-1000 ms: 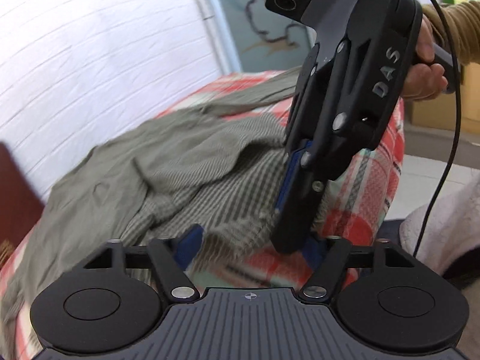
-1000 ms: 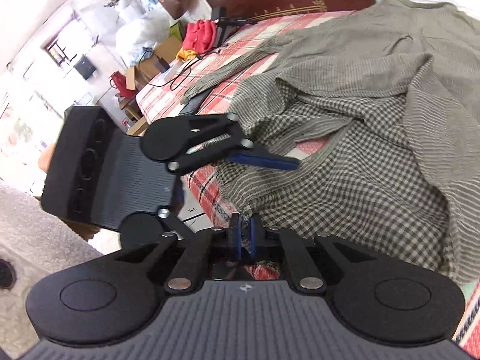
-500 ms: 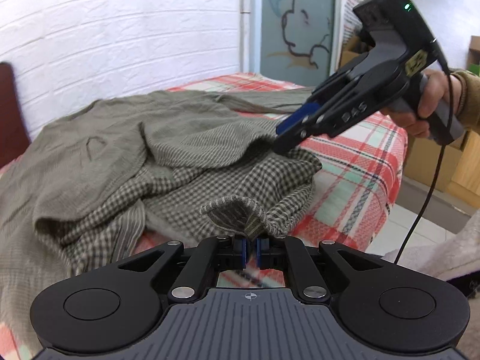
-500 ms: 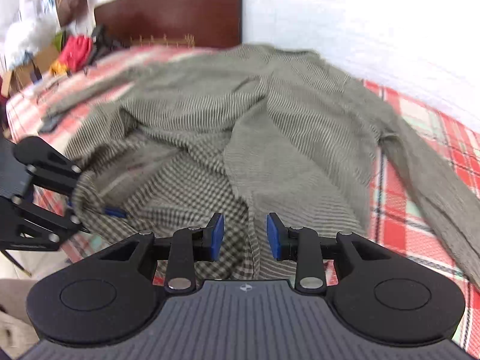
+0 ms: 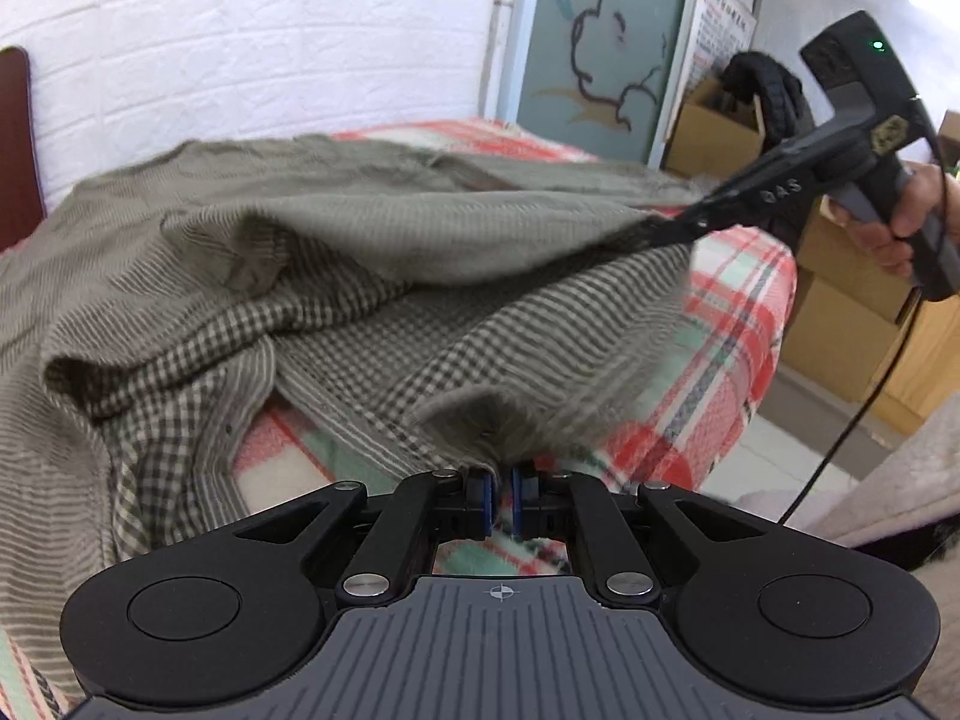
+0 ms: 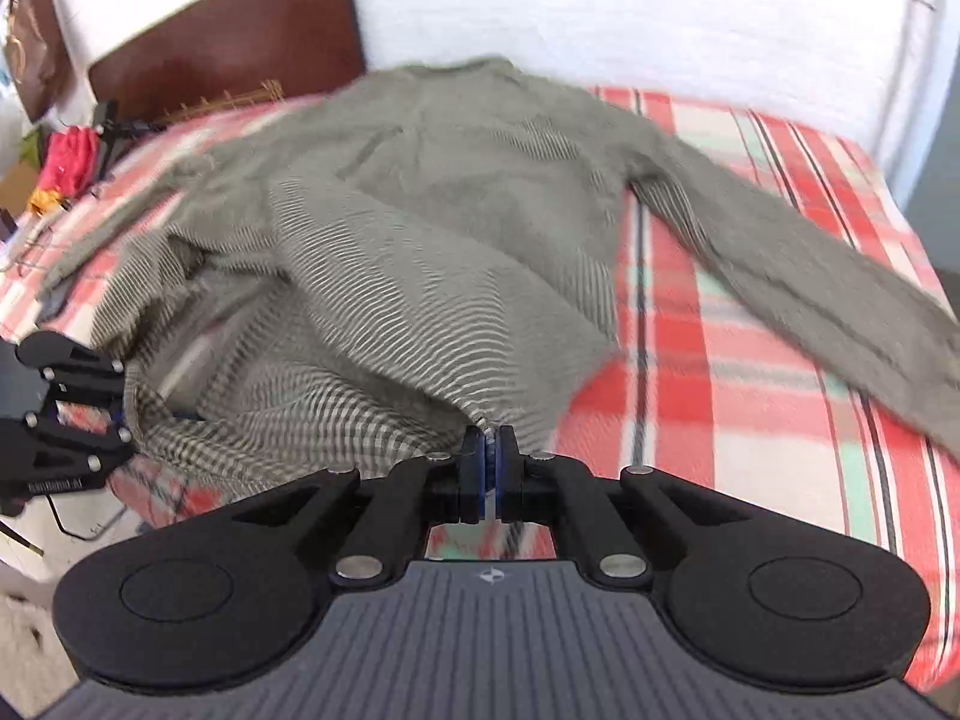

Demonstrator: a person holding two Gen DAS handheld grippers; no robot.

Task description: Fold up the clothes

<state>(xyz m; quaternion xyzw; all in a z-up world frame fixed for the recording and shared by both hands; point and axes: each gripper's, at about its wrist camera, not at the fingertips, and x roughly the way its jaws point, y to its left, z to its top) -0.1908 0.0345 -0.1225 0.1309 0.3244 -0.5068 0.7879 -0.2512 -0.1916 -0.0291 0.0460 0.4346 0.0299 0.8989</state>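
A grey-green long-sleeved shirt (image 6: 432,228) of finely checked and striped fabric lies spread over a bed covered by a red, white and mint plaid blanket (image 6: 738,360); it fills the centre and left of both views. In the right wrist view its body runs from the upper centre of the frame down to the lower centre, and 1 sleeve (image 6: 798,276) stretches flat across the blanket toward the right edge. The near edge of the shirt is lifted off the blanket and hangs in loose folds between the 2 tools.

The left tongs (image 5: 501,495), at the bottom centre of the left wrist view, are closed on a bunched bit of the checked hem, the blue pads (image 5: 479,495) pressing fabric between them. The right tongs (image 6: 489,474), at the bottom centre of the right wrist view, are likewise clamped on a pinch of the striped edge. In the left wrist view the right tool reaches in from the upper right, its black tip buried in the cloth, gripped by a person's hand (image 5: 894,222) at the right edge.

A dark brown wooden headboard (image 6: 228,48) stands at the upper left of the right wrist view against a white brick wall (image 5: 240,48). Cardboard boxes (image 5: 840,300) sit at the right of the left wrist view.
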